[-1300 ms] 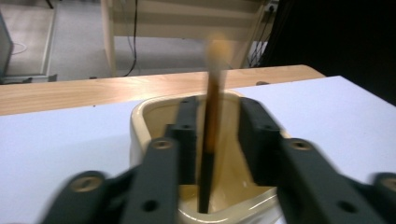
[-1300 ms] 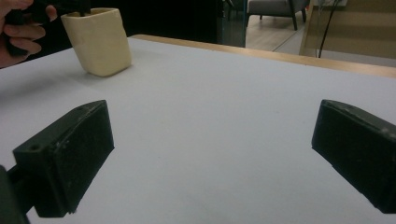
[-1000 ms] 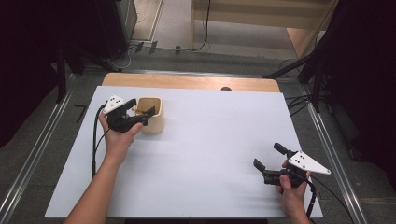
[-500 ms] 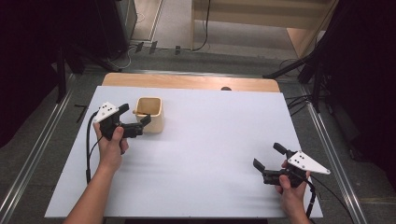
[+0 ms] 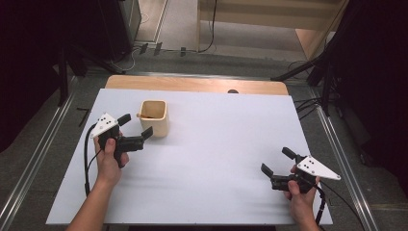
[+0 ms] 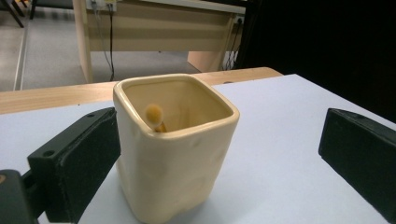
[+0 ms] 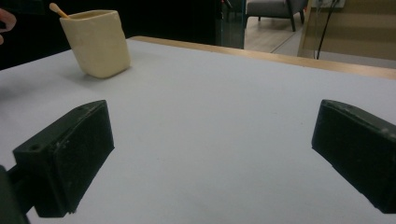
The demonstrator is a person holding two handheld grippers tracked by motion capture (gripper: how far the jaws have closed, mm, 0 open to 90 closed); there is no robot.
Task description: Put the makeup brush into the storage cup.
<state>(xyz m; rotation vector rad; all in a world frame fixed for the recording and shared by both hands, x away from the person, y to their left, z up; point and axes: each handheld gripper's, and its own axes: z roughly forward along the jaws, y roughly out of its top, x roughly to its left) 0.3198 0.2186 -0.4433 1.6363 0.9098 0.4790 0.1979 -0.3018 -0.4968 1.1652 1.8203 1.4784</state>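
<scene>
Far left: left gripper (image 5: 135,125) drawn back from the cream ceramic cup (image 5: 154,117), jaws just opened to full spread, nothing clamped between them. Earlier closed around the cup near its left wall; now pulled off toward the person's side and to the left, one jaw tip near the cup's lower left corner, whether touching or just clear impossible to tell. In the left gripper view, cup (image 6: 173,145) upright ahead between the two black jaws, pads off its sides. Read as a release: cup set down and let go, placing step probably finished, hand free to retreat.

Inside the cup: a thin wooden stick with a rounded yellowish tip (image 6: 154,114), leaning against the near rim; also poking above the rim in the right gripper view (image 7: 58,9).

Centre: cup on the left rear part of the white table (image 5: 216,159), well apart from anything else; bare white sheet across the middle.

Right: right gripper (image 5: 278,166) resting low near the front right corner of the table, jaws spread wide, empty, same spot as a second ago.

Beyond: a strip of light wood (image 5: 192,84) showing along the table's far edge, grey floor with cables, metal rails on both sides, pale wooden furniture at the back, dark curtains left and right.
</scene>
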